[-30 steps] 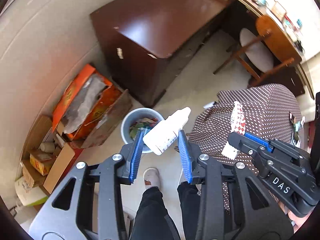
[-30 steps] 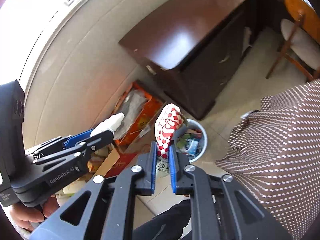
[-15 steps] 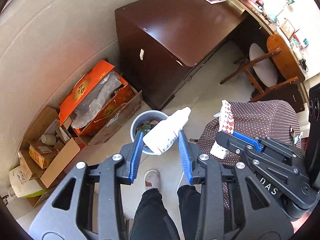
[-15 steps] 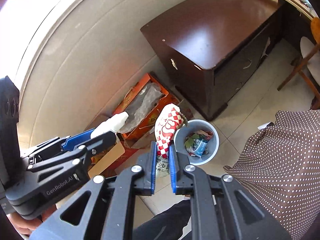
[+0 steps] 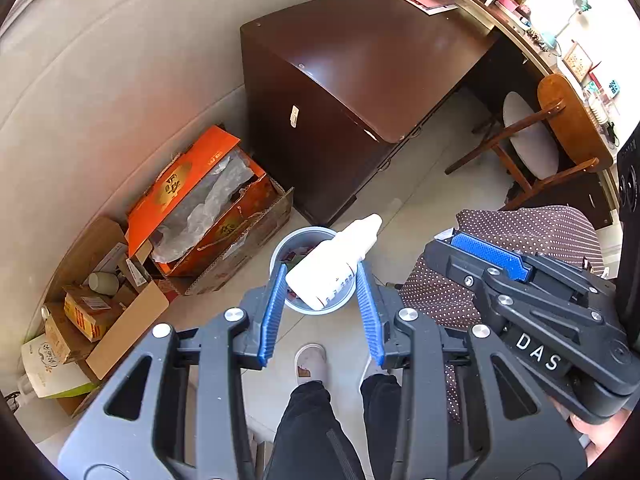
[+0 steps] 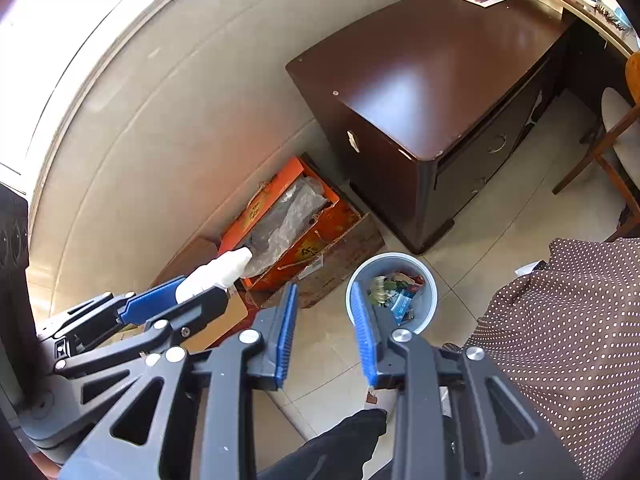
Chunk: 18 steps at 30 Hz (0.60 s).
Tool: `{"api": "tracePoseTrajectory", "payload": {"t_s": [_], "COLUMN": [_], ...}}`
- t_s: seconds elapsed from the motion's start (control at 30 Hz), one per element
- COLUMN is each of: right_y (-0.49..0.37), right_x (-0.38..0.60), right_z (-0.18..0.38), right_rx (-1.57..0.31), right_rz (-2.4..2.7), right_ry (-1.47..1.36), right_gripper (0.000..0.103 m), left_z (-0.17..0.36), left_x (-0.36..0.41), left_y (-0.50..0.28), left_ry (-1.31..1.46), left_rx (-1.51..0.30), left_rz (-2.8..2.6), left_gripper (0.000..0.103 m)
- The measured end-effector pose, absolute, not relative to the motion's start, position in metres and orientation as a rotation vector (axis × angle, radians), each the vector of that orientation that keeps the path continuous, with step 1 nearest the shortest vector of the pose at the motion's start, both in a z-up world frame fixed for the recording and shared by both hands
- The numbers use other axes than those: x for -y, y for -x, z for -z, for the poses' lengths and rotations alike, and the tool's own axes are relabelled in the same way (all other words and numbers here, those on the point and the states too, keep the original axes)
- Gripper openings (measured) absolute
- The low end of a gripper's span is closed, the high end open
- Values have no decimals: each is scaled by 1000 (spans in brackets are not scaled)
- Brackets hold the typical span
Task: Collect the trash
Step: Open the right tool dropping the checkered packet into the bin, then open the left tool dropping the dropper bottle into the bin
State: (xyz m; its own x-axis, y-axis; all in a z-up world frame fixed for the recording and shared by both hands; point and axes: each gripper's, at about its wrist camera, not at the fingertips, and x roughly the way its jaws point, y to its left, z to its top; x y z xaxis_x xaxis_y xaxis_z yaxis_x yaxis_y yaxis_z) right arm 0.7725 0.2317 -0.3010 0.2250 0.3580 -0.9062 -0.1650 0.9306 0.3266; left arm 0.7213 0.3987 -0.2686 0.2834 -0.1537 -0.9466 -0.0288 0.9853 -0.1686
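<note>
My left gripper (image 5: 322, 294) is clamped on a white plastic bottle (image 5: 334, 262), which lies tilted between the blue pads, cap end pointing up and away from me. From the left wrist view the bottle hangs directly over the grey trash bin (image 5: 280, 246) on the tiled floor, hiding much of the bin's mouth. My right gripper (image 6: 326, 332) has its jaws spread apart with nothing between them; in its own view the bin (image 6: 424, 280) sits just beyond the right-hand finger, with crumpled wrappers inside. The bottle (image 6: 216, 274) appears there off to the left, well apart from the right gripper. An open orange box (image 6: 280, 224) stands beside the bin, against the dark wooden cabinet (image 6: 432, 80).
</note>
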Motion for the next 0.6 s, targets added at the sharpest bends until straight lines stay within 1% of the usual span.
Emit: {"api": "tracePoseTrajectory", "payload": {"t_s": [0.6], "right_y": [-760], "right_x": [-191], "right_z": [297], "right_rx": [-1281], "right_rz": [-284], "right_ry": [-232], "right_gripper": [30], "left_z": [272], "left_x": [-367], "left_y": [-728], "left_ry": [103], "left_rx": [-1311], "left_rz": [137], "left_gripper": [35]}}
